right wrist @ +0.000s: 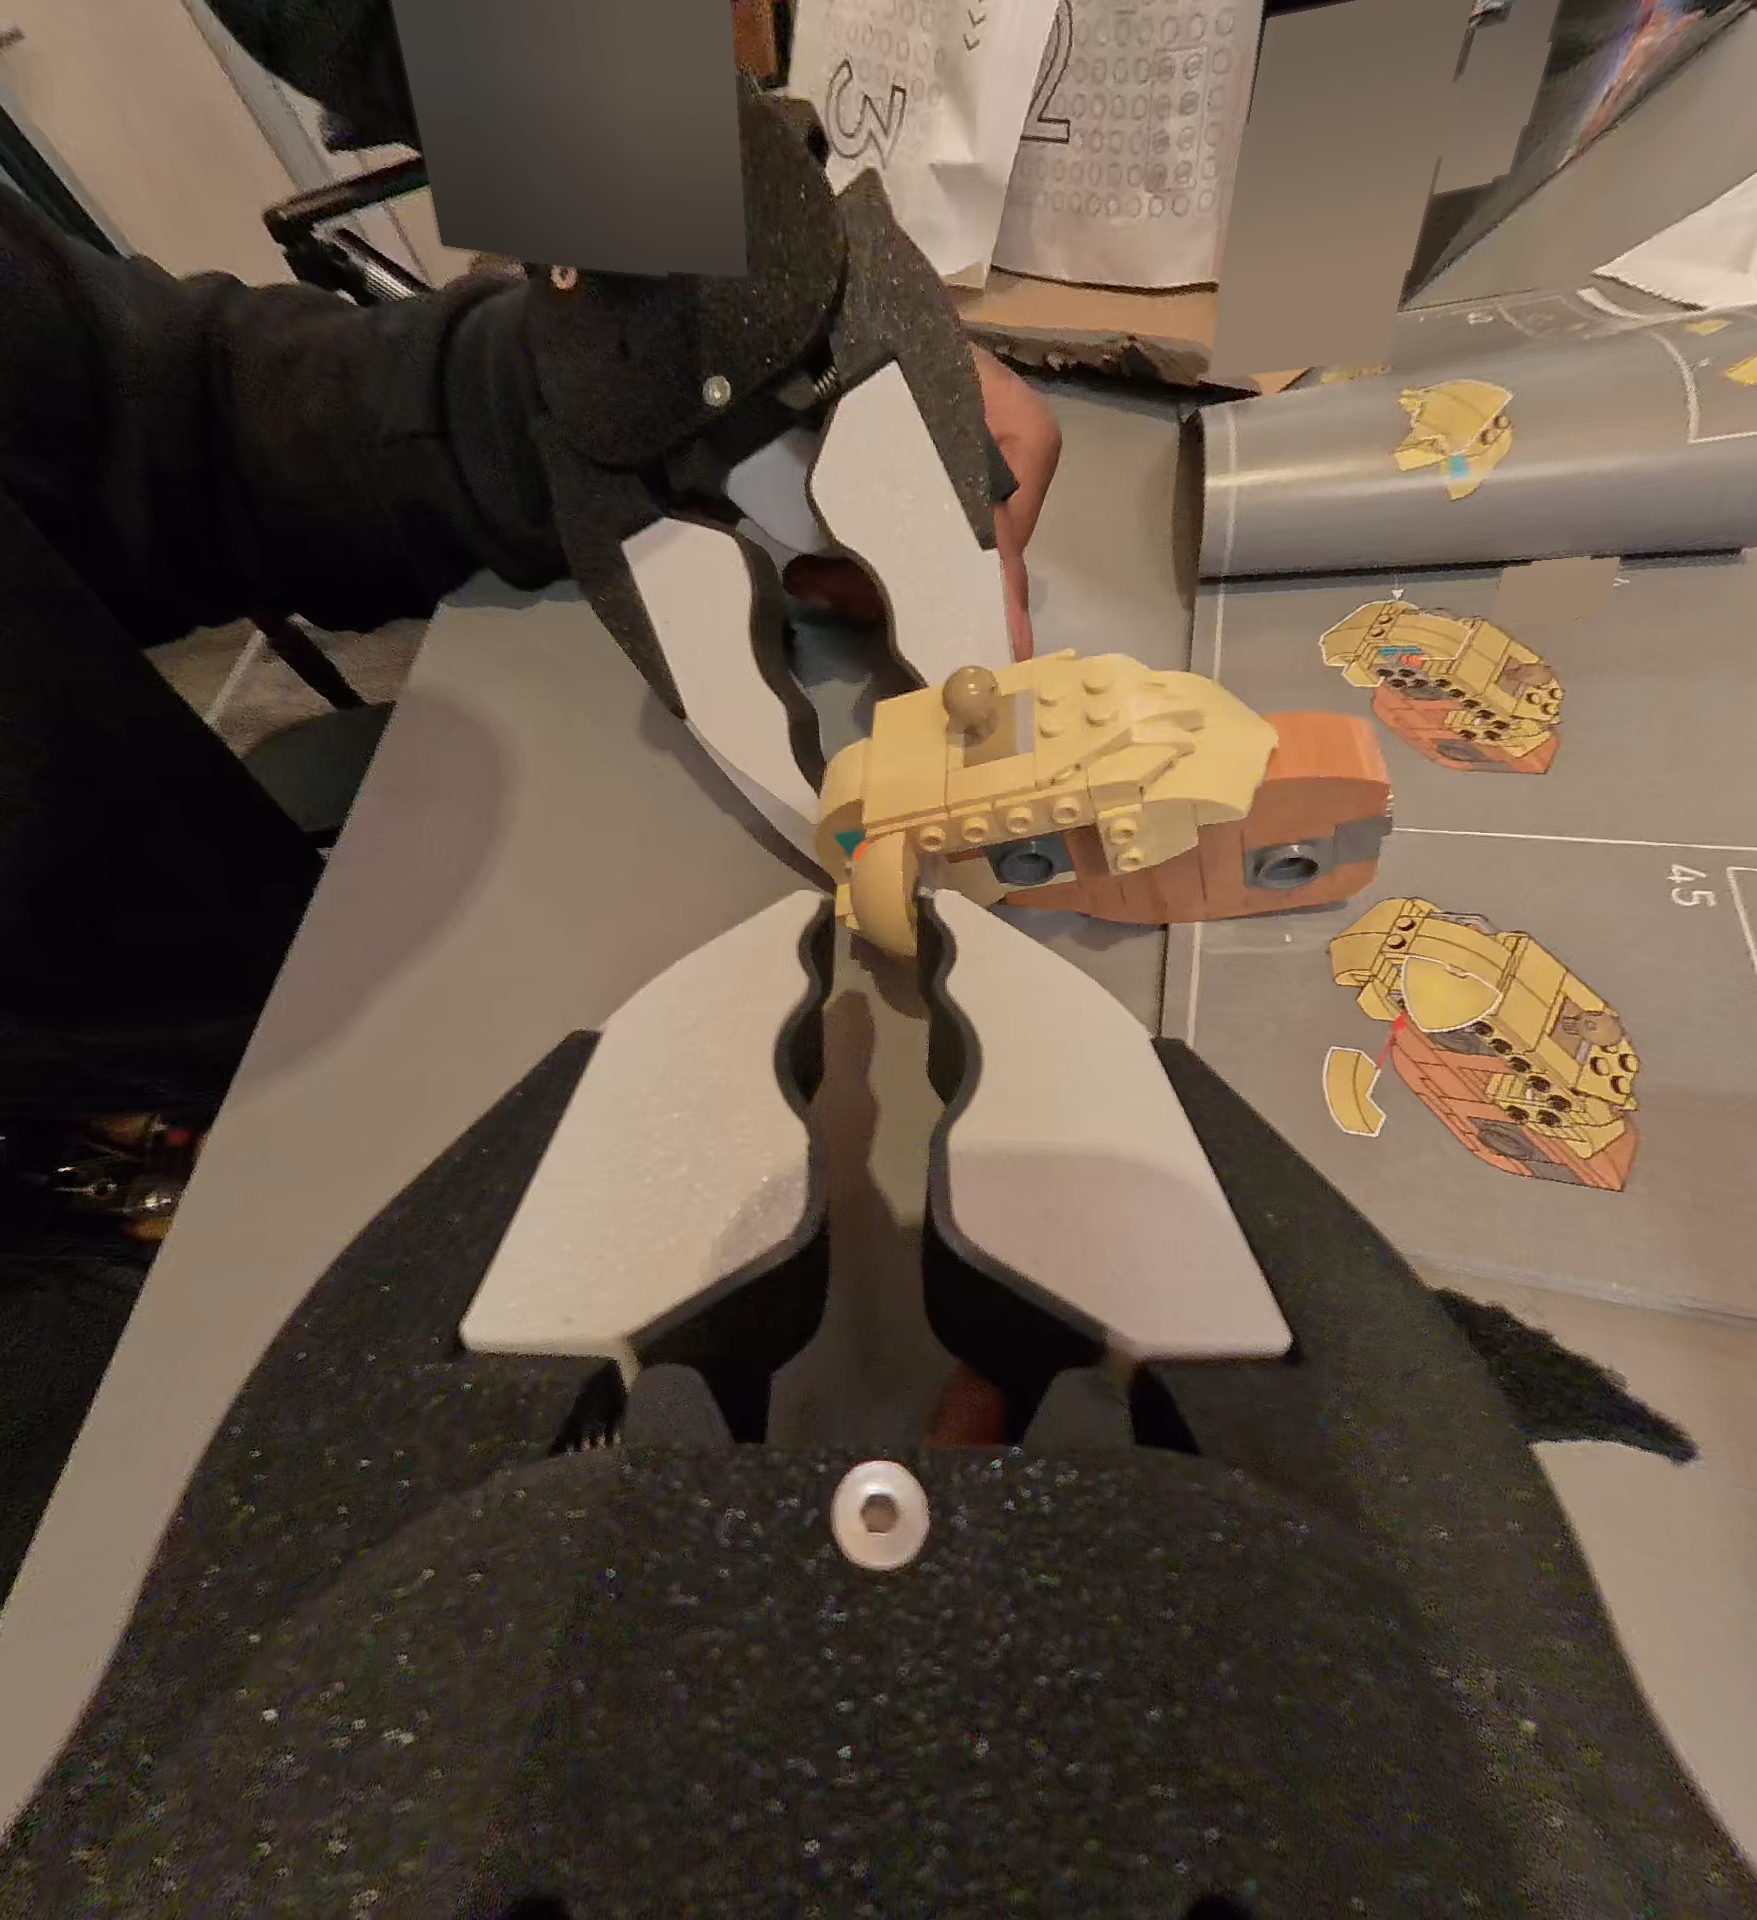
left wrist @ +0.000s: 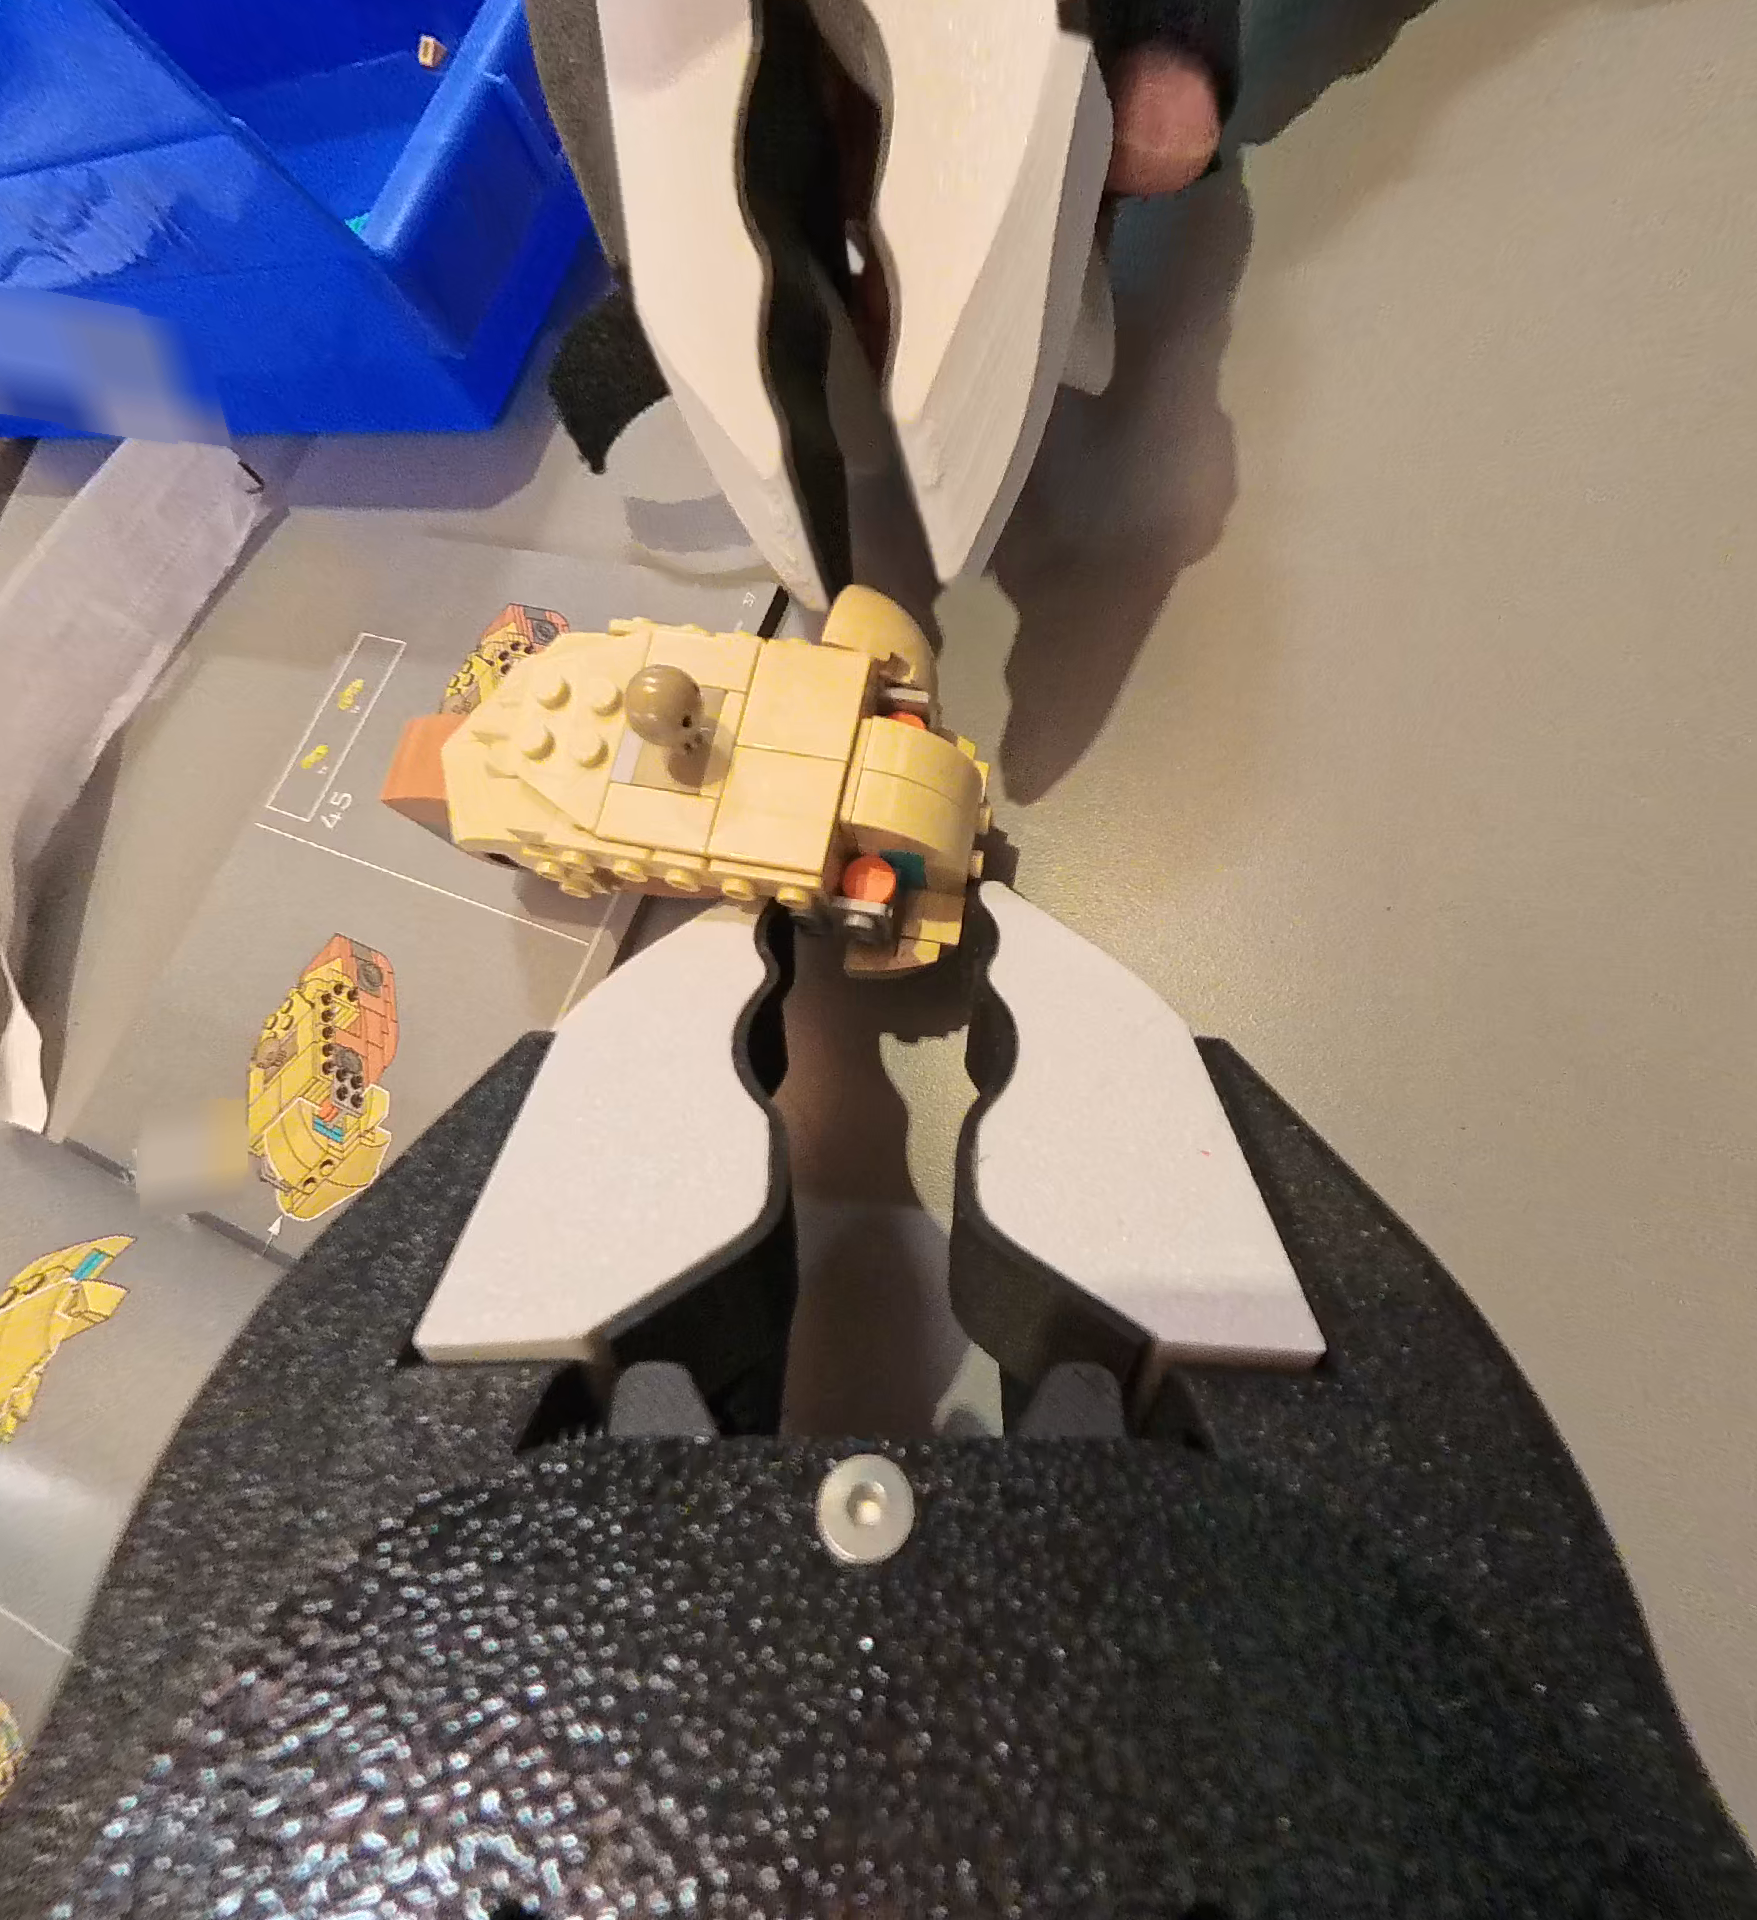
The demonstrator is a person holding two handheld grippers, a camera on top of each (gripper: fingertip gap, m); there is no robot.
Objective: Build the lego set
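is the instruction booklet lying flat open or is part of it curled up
Partly curled: the instruction booklet's near pages lie flat on the table; its far page rolls into a tube.

The toy brick model [left wrist: 708,769] is a small vehicle with a tan upper body and a reddish-brown lower hull [right wrist: 1300,831]. Tan studs line its top and side, a round dark-tan knob [left wrist: 668,701] stands up on its roof, and two dark grey round sockets show low on one flank. Small orange and teal pieces sit at its rounded tail end. A curved tan shell piece [right wrist: 879,894] sits at that tail. The model lies on the grey bench [left wrist: 1476,623], its nose over an open instruction booklet [left wrist: 230,935].
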